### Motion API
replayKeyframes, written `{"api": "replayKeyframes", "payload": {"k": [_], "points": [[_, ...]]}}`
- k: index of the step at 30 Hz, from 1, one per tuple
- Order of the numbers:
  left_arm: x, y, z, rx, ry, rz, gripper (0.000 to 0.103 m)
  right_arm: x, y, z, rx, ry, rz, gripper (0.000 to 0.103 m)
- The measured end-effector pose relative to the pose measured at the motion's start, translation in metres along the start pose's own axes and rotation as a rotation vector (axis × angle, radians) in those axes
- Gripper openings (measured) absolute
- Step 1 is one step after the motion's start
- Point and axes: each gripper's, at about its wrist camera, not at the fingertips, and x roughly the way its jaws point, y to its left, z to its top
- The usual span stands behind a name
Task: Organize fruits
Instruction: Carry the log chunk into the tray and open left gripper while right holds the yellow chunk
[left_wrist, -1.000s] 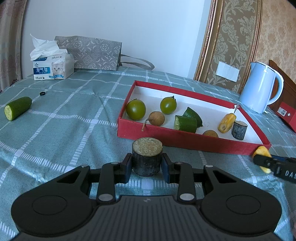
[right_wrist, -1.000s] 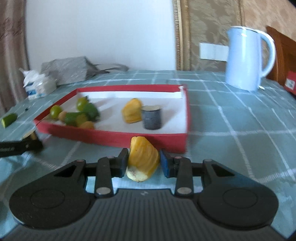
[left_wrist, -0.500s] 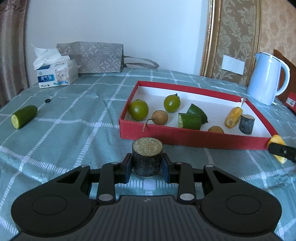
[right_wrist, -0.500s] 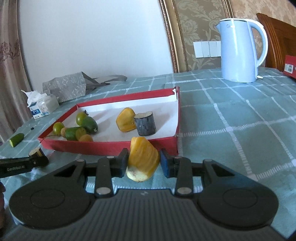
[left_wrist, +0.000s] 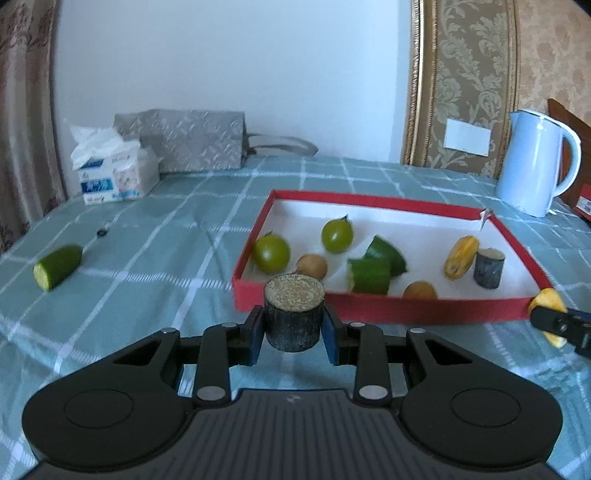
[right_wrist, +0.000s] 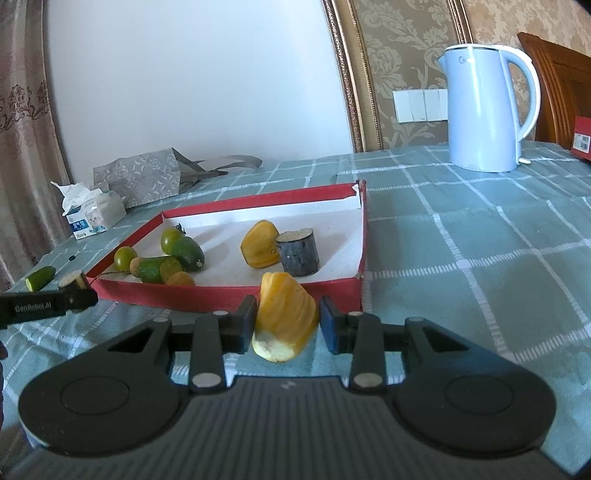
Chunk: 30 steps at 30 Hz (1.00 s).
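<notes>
left gripper (left_wrist: 294, 328) clamped on dark sugarcane stub (left_wrist: 294, 316), upright, short of red tray (left_wrist: 369, 308) | right gripper (right_wrist: 287, 325) clamped on yellow jackfruit pod (right_wrist: 284, 321) | likely both bound for tray, beside matching pieces | cucumber end (left_wrist: 57, 267) lies well apart

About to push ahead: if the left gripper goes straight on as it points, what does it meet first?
Probably the near wall of the red cardboard tray, met by the dark sugarcane cylinder in the left gripper, unless carried above the rim.

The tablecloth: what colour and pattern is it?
The tablecloth is teal green with a white grid check, clearest in the right wrist view.
</notes>
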Motion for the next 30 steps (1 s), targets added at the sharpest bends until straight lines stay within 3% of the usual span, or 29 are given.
{"api": "replayKeyframes", "payload": {"k": [13,21,30], "points": [[0.017,-0.044,0.037,0.082,-0.014,-0.06,0.032,0.0,0.0,0.0,-0.002,0.002,0.002,0.034],[0.049,-0.074,0.072,0.142,-0.021,-0.033,0.032,0.002,0.001,0.0,0.001,0.006,0.006,0.034],[0.108,-0.101,0.084,0.165,0.074,-0.006,0.032,0.003,-0.001,0.001,0.004,0.011,0.009,0.034]]}}
